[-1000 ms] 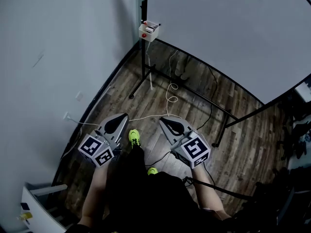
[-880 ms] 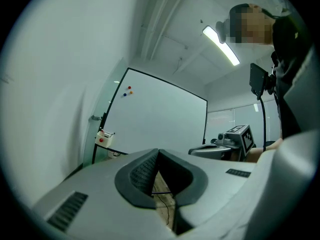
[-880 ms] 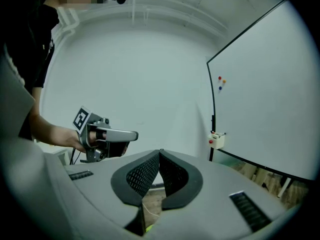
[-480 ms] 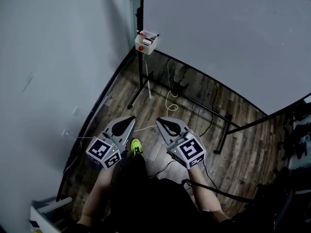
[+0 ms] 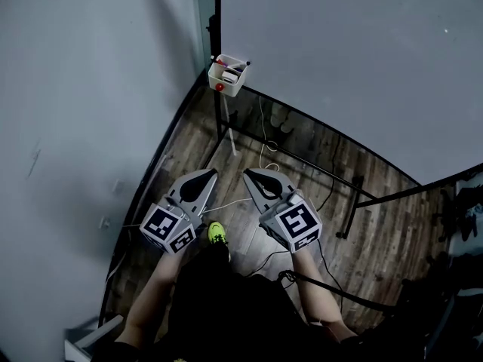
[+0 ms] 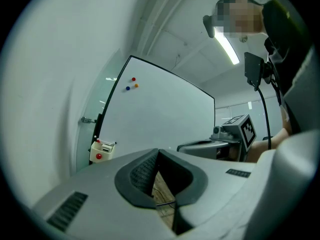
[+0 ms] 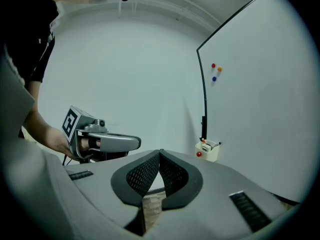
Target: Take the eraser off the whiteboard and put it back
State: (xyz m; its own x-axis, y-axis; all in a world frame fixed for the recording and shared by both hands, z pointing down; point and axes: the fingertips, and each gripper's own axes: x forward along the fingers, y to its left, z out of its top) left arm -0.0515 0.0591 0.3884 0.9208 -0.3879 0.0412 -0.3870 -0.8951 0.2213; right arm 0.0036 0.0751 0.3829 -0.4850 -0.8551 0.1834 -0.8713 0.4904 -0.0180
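Note:
A large whiteboard [image 5: 347,59] stands ahead on a black frame, with three small magnets [image 6: 132,84] near its top corner. A small white holder box [image 5: 227,75] with a red knob hangs at its lower left corner. Markers and a white block sit in the box; whether that block is the eraser I cannot tell. My left gripper [image 5: 207,174] and right gripper [image 5: 250,174] are held side by side over the floor, short of the board, both shut and empty. The box [image 6: 101,151] also shows in the left gripper view, and the box [image 7: 208,150] in the right gripper view.
A grey wall [image 5: 83,89] runs along the left. The board's black stand legs [image 5: 355,198] and white and black cables [image 5: 266,145] lie on the wooden floor. A yellow-green shoe [image 5: 217,234] shows below the grippers.
The person has walked toward the whiteboard; the holder box now sits lower and nearer in the head view. Both grippers travelled forward with the person and stayed shut.

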